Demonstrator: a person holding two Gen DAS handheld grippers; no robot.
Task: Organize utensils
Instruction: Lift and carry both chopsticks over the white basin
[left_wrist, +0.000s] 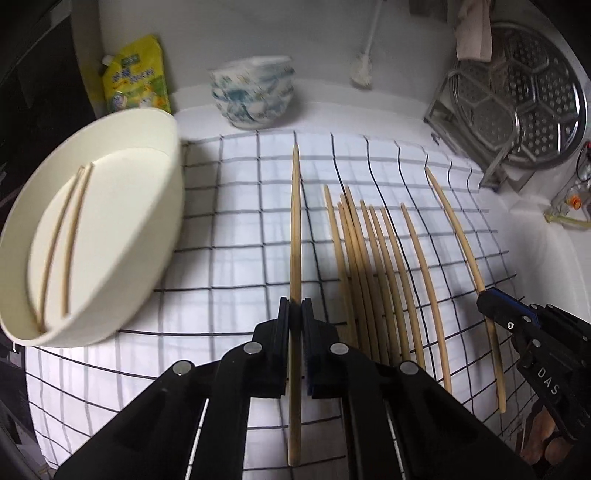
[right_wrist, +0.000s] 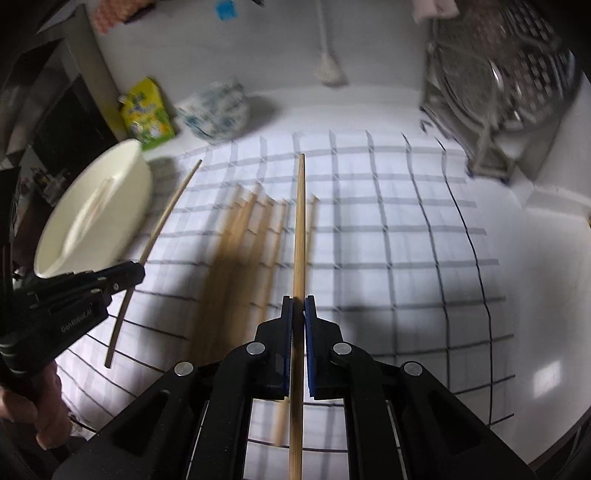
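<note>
My left gripper (left_wrist: 294, 314) is shut on one wooden chopstick (left_wrist: 294, 221) and holds it above the checked cloth (left_wrist: 240, 229). My right gripper (right_wrist: 298, 310) is shut on another chopstick (right_wrist: 300, 221). It also shows at the right of the left wrist view (left_wrist: 487, 301) with its chopstick (left_wrist: 454, 229). Several loose chopsticks (left_wrist: 369, 266) lie side by side on the cloth between the two grippers. A cream bowl (left_wrist: 147, 240) at the left holds two chopsticks (left_wrist: 68, 240). The left gripper also appears in the right wrist view (right_wrist: 136, 271).
A blue-patterned bowl (left_wrist: 253, 92) and a yellow refill pouch (left_wrist: 136, 74) stand at the back by the white wall. A metal steamer tray on a rack (left_wrist: 532, 99) stands at the back right. A white brush (left_wrist: 364, 70) hangs on the wall.
</note>
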